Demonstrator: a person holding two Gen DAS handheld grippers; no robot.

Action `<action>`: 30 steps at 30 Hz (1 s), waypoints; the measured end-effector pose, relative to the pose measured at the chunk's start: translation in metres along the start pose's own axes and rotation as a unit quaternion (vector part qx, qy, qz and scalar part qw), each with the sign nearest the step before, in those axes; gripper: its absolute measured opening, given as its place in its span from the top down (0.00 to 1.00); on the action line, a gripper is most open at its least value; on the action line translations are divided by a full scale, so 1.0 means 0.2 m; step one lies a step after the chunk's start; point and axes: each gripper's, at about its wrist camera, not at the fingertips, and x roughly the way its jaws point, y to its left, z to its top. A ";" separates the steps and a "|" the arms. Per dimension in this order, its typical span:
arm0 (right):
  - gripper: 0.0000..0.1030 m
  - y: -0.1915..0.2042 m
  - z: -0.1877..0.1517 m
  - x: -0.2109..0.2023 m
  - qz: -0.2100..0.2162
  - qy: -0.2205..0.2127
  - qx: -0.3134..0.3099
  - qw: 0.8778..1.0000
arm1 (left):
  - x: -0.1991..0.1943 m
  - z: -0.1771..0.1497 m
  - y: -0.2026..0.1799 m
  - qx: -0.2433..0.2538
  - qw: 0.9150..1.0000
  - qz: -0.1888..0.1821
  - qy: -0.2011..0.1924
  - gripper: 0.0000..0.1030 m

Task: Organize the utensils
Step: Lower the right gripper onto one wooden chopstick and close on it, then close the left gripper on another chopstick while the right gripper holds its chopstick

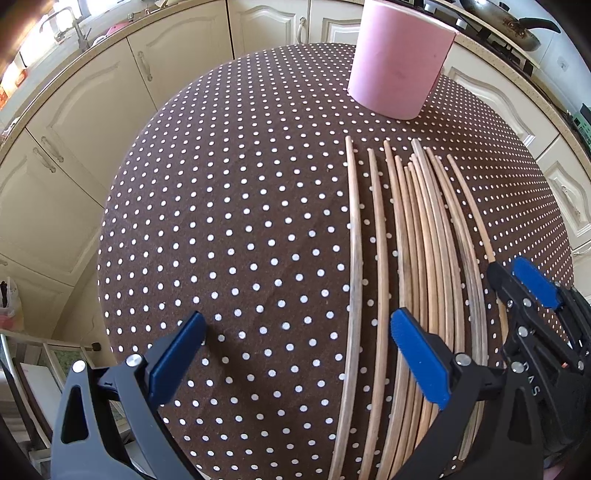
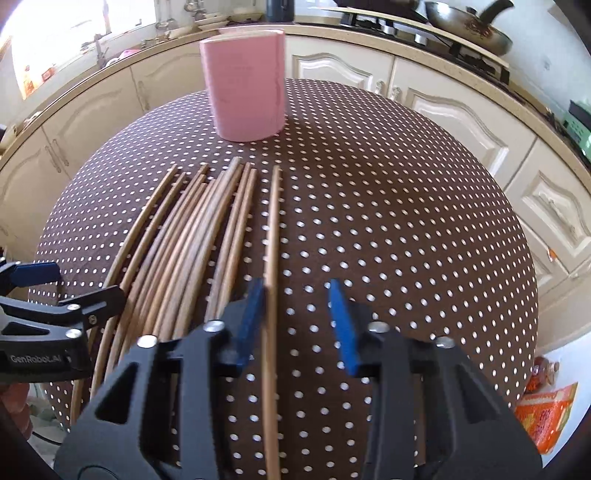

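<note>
Bright window glare upper left, strong fisheye bending, perhaps slight blur.

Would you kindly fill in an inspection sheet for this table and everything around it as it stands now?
Surface: round table under a brown cloth with white dots.
Job's things: wooden chopsticks lying side by side; pink cup upright beyond their far tips.
Clutter: nothing seen on the table.
Grippers: left gripper open above the leftmost sticks; right gripper astride the rightmost chopstick, one pad against it, the other pad apart.
Cables: nothing seen.
Surroundings: cream kitchen cabinets, a frying pan on the hob, an orange packet low down beside the table.
</note>
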 end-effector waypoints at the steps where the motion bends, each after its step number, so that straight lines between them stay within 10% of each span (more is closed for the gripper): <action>1: 0.73 0.02 0.00 0.00 -0.004 -0.008 -0.009 1.000 | 0.00 0.00 0.00 0.000 1.000 0.001 0.000 0.04; 8: 0.93 0.00 0.00 0.01 0.008 -0.015 0.003 1.000 | 0.01 0.01 0.00 0.000 1.000 0.009 0.000 0.04; 22: 0.94 -0.07 -0.04 -0.03 0.034 -0.024 0.044 0.998 | 0.05 0.11 0.00 0.002 1.000 0.019 -0.009 0.04; 30: 0.94 -0.09 -0.04 -0.02 0.047 -0.030 0.055 0.997 | 0.03 0.18 0.01 -0.005 0.997 0.018 -0.071 0.42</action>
